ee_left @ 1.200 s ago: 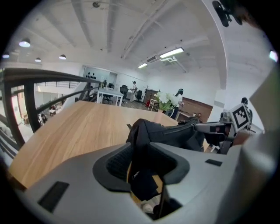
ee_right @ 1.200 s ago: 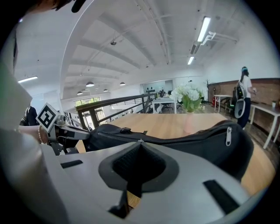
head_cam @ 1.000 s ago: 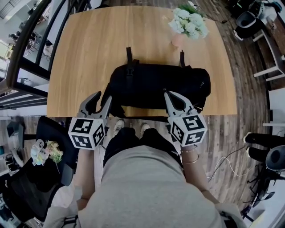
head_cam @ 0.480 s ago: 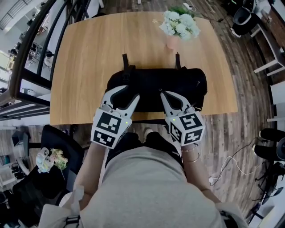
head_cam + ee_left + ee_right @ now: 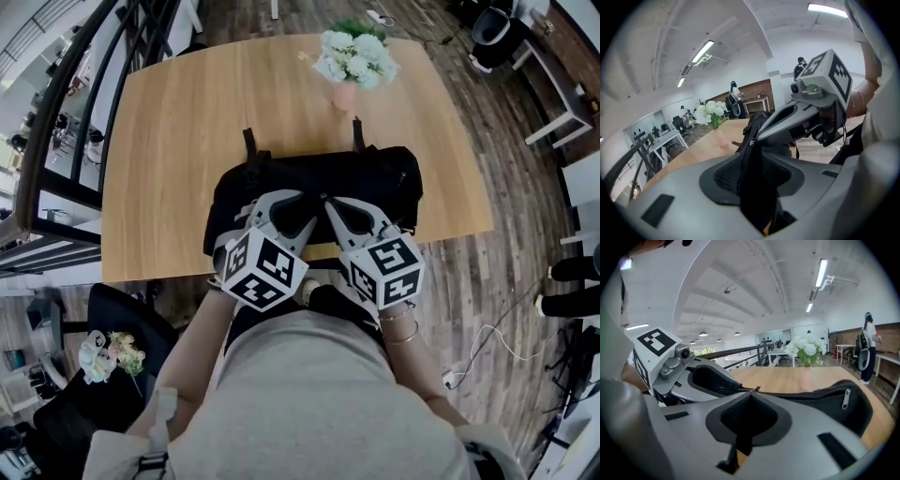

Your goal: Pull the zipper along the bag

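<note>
A black bag (image 5: 375,183) lies along the near edge of the wooden table (image 5: 169,141). My right gripper (image 5: 326,200) rests on the bag's top, shut on the zipper pull (image 5: 750,141). In the right gripper view the closed zipper line runs away from its tip (image 5: 751,391). My left gripper (image 5: 284,203) sits just left of it, jaws spread. They have just been opening. A raised fold of the bag (image 5: 754,187) stands between them, and the pads do not press on it. A second pull (image 5: 844,399) hangs on the bag's side.
A pink vase of white flowers (image 5: 352,66) stands on the table just behind the bag. Two straps (image 5: 248,142) stick out from the bag's far side. A dark railing (image 5: 66,103) runs past the table's left. A black chair (image 5: 84,394) is low on the left.
My left gripper has swung from beyond the table's front-left edge rightward onto the bag, rolling as it came, and now sits beside the right gripper. The right gripper has kept still.
</note>
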